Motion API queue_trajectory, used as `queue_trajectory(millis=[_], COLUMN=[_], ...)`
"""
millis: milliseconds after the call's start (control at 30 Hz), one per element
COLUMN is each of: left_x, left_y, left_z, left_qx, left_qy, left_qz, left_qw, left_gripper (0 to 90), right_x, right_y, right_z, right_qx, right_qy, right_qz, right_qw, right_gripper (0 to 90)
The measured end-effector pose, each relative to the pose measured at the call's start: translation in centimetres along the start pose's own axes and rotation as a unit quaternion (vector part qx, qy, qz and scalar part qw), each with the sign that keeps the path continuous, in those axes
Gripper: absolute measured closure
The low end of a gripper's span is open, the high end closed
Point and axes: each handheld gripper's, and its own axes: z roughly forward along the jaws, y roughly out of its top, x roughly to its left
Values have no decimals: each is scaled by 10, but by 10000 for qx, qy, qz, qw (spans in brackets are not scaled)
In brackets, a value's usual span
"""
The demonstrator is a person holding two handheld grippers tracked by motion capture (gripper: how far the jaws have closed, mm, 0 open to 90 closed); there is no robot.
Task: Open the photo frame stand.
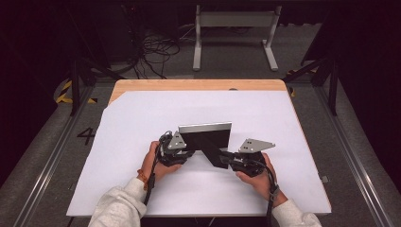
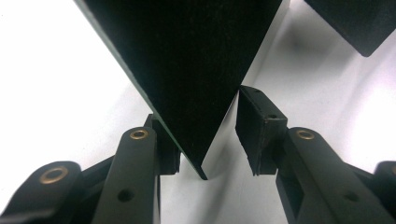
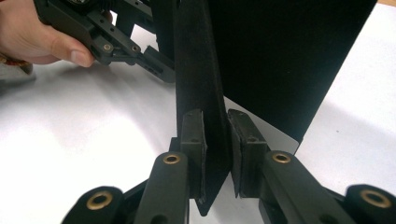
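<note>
A person is sitting at a wooden table (image 1: pixel 142 85) covered by a white sheet (image 1: pixel 142 123), holding a two-jaw gripper in each hand around a black folding board (image 1: pixel 208 139) that is standing upright on the sheet with a pale grey top edge. In the high view the left gripper (image 1: pixel 182 152) is sitting at the board's near left corner, and the right gripper (image 1: pixel 226 158) is reaching in from the other side to a black flap that is slanting down from the board toward the person. In the left gripper view, a corner of the black panel (image 2: pixel 196 70) is pointing down between the left gripper (image 2: pixel 205 140); the panel's edge is lying against the left-hand pad, while the right-hand pad is standing just clear of it with white sheet showing in the gap, so the jaws are partly open around the corner rather than clamped on it. In the right gripper view, the right gripper (image 3: pixel 215 149) is pressing both pads against the two faces of a thin black flap (image 3: pixel 198 70) that is rising edge-on straight ahead of it, so the jaws are narrowly closed and gripping that flap. Behind the flap, to the right of the jaws, a broad black panel (image 3: pixel 280 60) is standing over the sheet, and up at the far left the person's left hand (image 3: pixel 32 32) is holding the other gripper close to the same board.
</note>
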Motion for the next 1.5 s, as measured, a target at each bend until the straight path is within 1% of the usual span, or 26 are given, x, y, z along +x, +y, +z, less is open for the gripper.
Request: queue_trajectory(millis=[100,133,333,433,467,533,667,767,833,933,1033,1167,1200,1233,1333,1433,1467,1500], left_x=[1,1,1,1,1,2,3,6,7,6,5,4,4,4,4,5,6,6], left_y=[0,0,0,0,0,-1,-2,-4,-4,-2,0,1,1,1,-1,-4,-5,-6], left_z=[0,-1,-1,0,0,-1,-2,-4,-7,-13,-20,-27,-27,-27,-23,-17,-14,-13], left_qx=[-36,-45,-41,-42,-40,-47,-70,-159,-235,-433,-531,-723,-753,-765,-694,-572,-530,-521], left_qy=[71,57,200,316,328,327,309,212,171,173,185,174,127,77,13,-47,-81,-122], left_qz=[-13,-27,-1,-31,-59,-88,-155,-237,-231,-171,-146,-141,-143,-166,-204,-255,-305,-313], left_qw=[10000,10000,9998,9995,9994,9994,9994,9994,9993,9988,9983,9971,9970,9969,9974,9980,9981,9981], left_gripper=[626,627,622,612,609,610,614,615,624,625,626,630,635,626,609,576,571,557], right_x=[1,2,3,4,5,6,7,8,8,8,9,8,8,8,7,8,8,9], right_y=[-2,-3,-4,-4,-5,-5,-6,-7,-7,-8,-8,-8,-8,-9,-9,-9,-9,-9], right_z=[1,2,4,5,6,7,8,9,9,9,9,8,8,8,8,7,7,7], right_qx=[70,84,91,109,111,127,152,178,175,189,208,231,240,249,293,311,314,326], right_qy=[24,30,7,-2,16,-27,-28,-43,-27,-18,-27,56,84,109,165,196,199,192], right_qz=[-23,-38,-42,-55,-49,-87,-113,-179,-182,-178,-206,-184,-187,-202,-192,-214,-227,-241], right_qw=[10000,10000,9999,9999,9999,9999,9998,9997,9997,9997,9996,9995,9995,9994,9993,9991,9991,9990], right_gripper=[796,797,804,813,815,816,820,823,823,823,824,831,835,836,838,845,846,847])
